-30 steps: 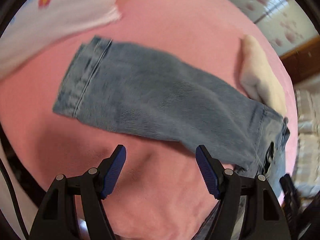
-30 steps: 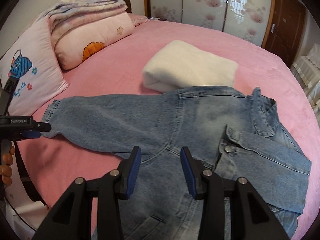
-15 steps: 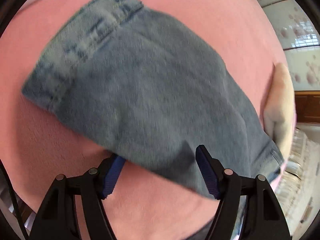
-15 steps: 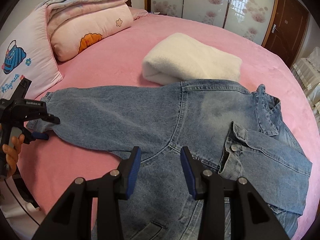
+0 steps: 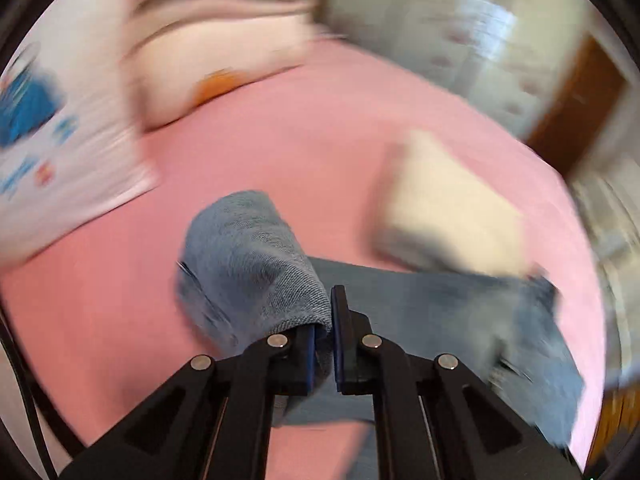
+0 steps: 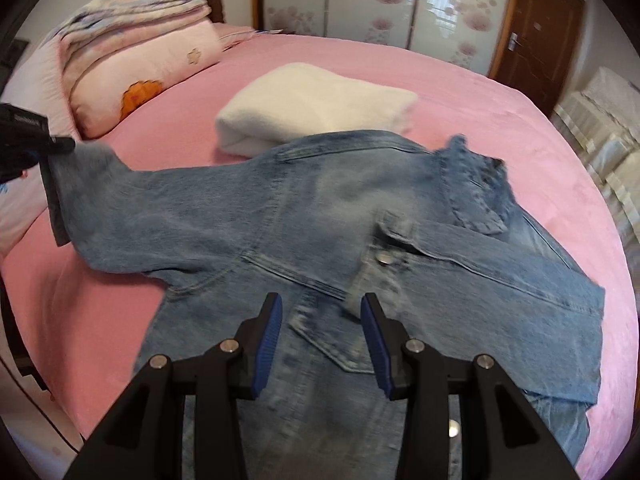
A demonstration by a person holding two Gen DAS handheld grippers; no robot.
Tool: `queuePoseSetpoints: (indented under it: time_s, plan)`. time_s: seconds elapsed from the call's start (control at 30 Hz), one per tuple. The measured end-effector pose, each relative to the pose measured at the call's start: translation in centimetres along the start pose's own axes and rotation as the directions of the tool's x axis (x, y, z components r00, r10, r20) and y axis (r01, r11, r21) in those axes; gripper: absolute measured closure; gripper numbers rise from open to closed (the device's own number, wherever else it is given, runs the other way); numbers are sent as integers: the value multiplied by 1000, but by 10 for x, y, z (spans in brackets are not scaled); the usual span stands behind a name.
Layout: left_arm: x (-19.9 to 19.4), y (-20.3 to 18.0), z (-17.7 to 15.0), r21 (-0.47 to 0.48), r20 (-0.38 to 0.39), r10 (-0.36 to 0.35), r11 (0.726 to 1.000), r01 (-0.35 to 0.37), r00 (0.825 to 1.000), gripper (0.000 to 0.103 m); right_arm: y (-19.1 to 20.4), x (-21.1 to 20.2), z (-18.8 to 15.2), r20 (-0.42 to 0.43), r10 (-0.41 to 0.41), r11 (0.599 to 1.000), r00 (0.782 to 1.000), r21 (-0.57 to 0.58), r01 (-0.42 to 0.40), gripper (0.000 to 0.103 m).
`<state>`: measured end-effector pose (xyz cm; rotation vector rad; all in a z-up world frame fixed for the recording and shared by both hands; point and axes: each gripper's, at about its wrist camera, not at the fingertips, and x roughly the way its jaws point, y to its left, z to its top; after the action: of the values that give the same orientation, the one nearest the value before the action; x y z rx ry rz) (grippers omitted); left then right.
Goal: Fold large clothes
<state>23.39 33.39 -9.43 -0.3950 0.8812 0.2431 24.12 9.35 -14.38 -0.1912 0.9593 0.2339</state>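
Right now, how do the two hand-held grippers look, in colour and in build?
Both look alike. The left gripper and the right gripper have matte black angular link arms joined by round silver rivets. Each finger ends in a blue pad with fine ribs. A thin black cable runs at the left edge of the left wrist view. No sleeve shows.

Bed: pink bedspread (image 6: 360,64)
Bedding: stacked quilts (image 6: 136,40) at the head
Wardrobe: floral sliding doors (image 6: 376,0)
Door: brown wood (image 6: 536,28)
Light: daylight
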Motion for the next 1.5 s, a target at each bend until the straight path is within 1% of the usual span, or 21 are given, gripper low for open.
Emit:
queuePoseSetpoints:
  time_s: [0.03, 0.1, 0.17, 0.3, 0.37, 0.47, 0.5, 0.53, 0.57, 0.63, 0.7, 0.77, 0.87, 0.97, 1.03, 1.1, 1.2, 1.27, 1.33, 1.43, 1.5]
  plan:
    - [-2, -34, -8, 56, -19, -68, 996, 69, 997, 98, -10, -2, -3, 0, -6, 1000, 1000, 19, 6, 62]
    - [1, -77, -23, 106, -66, -151, 982, 157, 986, 98, -34, -7, -10, 0, -23, 998, 1000, 66, 23, 62]
    - [10, -126, -49, 163, -130, -239, 952, 258, 962, 98, -62, -12, -18, -1, -48, 992, 999, 117, 48, 62]
    - [41, -193, -104, 242, -245, -299, 902, 357, 922, 98, -117, -17, -39, -24, -101, 972, 995, 209, 104, 62]
    - [67, -217, -136, 270, -325, -265, 894, 357, 908, 98, -139, -15, -49, -48, -115, 963, 992, 239, 123, 62]
    - [99, -229, -171, 315, -388, -176, 897, 310, 905, 91, -167, -9, -66, -89, -127, 950, 988, 275, 147, 62]
    - [103, -228, -179, 325, -393, -158, 898, 298, 906, 84, -174, -7, -70, -98, -125, 947, 987, 284, 148, 62]
    - [107, -226, -184, 325, -399, -159, 896, 302, 903, 82, -178, -6, -73, -105, -119, 946, 987, 291, 145, 62]
    - [109, -224, -185, 323, -399, -170, 894, 312, 901, 80, -182, -4, -76, -109, -110, 945, 988, 296, 138, 62]
    - [105, -223, -186, 312, -409, -207, 884, 349, 889, 68, -186, -1, -79, -108, -93, 946, 990, 301, 122, 62]
    - [96, -214, -189, 275, -451, -260, 870, 410, 854, 32, -185, 1, -79, -97, -74, 950, 993, 295, 100, 62]
    - [85, -212, -190, 254, -464, -310, 851, 460, 830, 24, -179, 1, -75, -79, -37, 957, 996, 285, 58, 62]
    - [63, -200, -190, 258, -447, -358, 826, 501, 820, 24, -163, -4, -62, -29, 17, 970, 999, 242, -10, 62]
    - [44, -181, -191, 270, -422, -360, 826, 494, 832, 24, -141, -11, -46, 24, 68, 985, 997, 159, -71, 62]
    - [29, -166, -190, 284, -388, -352, 834, 473, 852, 24, -122, -17, -37, 56, 101, 991, 993, 82, -106, 62]
    - [16, -151, -186, 320, -327, -309, 853, 412, 893, 24, -107, -21, -31, 77, 126, 992, 989, 18, -128, 62]
    - [3, -131, -180, 382, -223, -189, 886, 264, 956, 24, -77, -25, -25, 103, 157, 984, 982, -99, -147, 62]
    - [-2, -117, -176, 407, -161, -108, 898, 166, 981, 24, -58, -24, -24, 114, 176, 973, 978, -170, -156, 62]
    - [-2, -107, -170, 415, -107, -34, 907, 76, 994, 24, -41, -23, -25, 126, 187, 961, 974, -231, -154, 62]
    - [-4, -85, -160, 383, -60, 19, 924, 6, 998, 24, -23, -19, -28, 121, 209, 941, 970, -294, -166, 62]
    - [0, -76, -156, 350, -53, 31, 937, -11, 998, 24, -14, -14, -31, 108, 227, 929, 968, -324, -181, 62]
